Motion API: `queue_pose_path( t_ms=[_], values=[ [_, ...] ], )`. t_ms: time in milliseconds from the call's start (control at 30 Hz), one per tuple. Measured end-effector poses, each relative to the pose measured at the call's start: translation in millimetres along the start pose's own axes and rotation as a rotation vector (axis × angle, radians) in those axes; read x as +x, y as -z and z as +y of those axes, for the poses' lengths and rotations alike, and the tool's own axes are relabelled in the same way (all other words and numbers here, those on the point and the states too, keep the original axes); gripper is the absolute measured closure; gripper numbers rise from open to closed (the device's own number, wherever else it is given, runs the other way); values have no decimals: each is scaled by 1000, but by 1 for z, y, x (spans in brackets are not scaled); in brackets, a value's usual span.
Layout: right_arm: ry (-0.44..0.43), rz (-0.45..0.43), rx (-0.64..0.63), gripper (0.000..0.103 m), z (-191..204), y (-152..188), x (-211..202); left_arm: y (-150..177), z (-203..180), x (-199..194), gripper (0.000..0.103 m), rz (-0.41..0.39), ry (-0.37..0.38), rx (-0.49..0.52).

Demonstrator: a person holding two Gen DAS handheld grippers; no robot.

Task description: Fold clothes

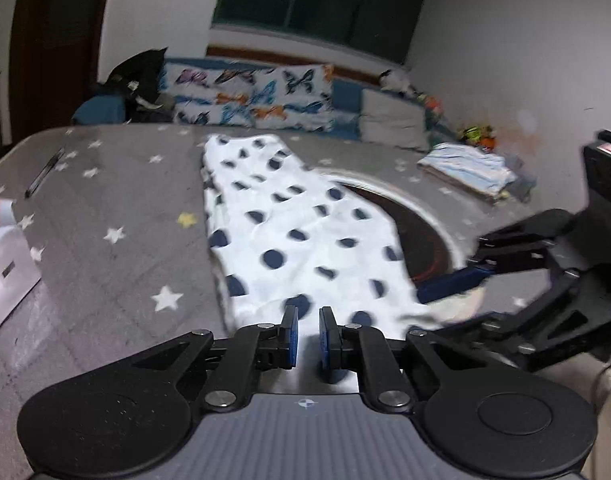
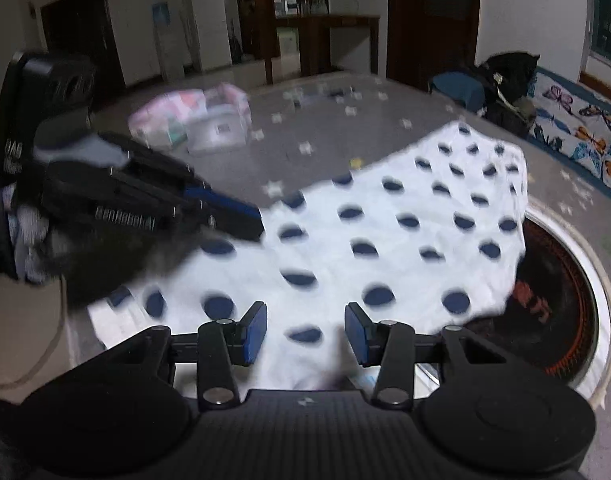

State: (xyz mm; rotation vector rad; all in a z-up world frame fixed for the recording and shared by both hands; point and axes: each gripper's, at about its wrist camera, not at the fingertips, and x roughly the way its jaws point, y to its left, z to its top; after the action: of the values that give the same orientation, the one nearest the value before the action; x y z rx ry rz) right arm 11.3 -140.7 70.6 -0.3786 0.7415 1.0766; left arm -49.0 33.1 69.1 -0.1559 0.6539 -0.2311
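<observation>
A white garment with dark blue dots [image 1: 297, 224] lies stretched out on the grey star-patterned table [image 1: 117, 200]; it also shows in the right wrist view [image 2: 385, 248]. My left gripper [image 1: 308, 334] sits at the garment's near edge, its blue pads a narrow gap apart with cloth between or under them. My right gripper [image 2: 305, 334] is open over the garment's near end. In the left wrist view the right gripper [image 1: 465, 280] reaches in from the right at the garment's corner. In the right wrist view the left gripper [image 2: 241, 220] comes in from the left.
A round dark hotplate with a white rim [image 2: 565, 308] lies under the garment's right side. Folded clothes [image 1: 469, 172] are stacked at the far right. A white box [image 1: 5, 276] and a plastic-wrapped pack [image 2: 193, 116] stand on the table. A butterfly-print bed [image 1: 257, 96] lies beyond.
</observation>
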Motion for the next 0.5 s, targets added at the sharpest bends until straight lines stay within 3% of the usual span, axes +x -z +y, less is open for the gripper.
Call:
queue_pose_path(
  t_ms=[100, 233, 500],
  values=[
    [-31, -20, -1, 60, 8, -3, 2, 10, -10, -6, 90, 16, 25, 28],
    [-45, 37, 4, 60, 14, 9, 17, 32, -11, 0, 90, 65, -5, 45],
    [-52, 50, 11, 58, 18, 25, 9, 28, -14, -13, 88, 22, -5, 56]
  ],
)
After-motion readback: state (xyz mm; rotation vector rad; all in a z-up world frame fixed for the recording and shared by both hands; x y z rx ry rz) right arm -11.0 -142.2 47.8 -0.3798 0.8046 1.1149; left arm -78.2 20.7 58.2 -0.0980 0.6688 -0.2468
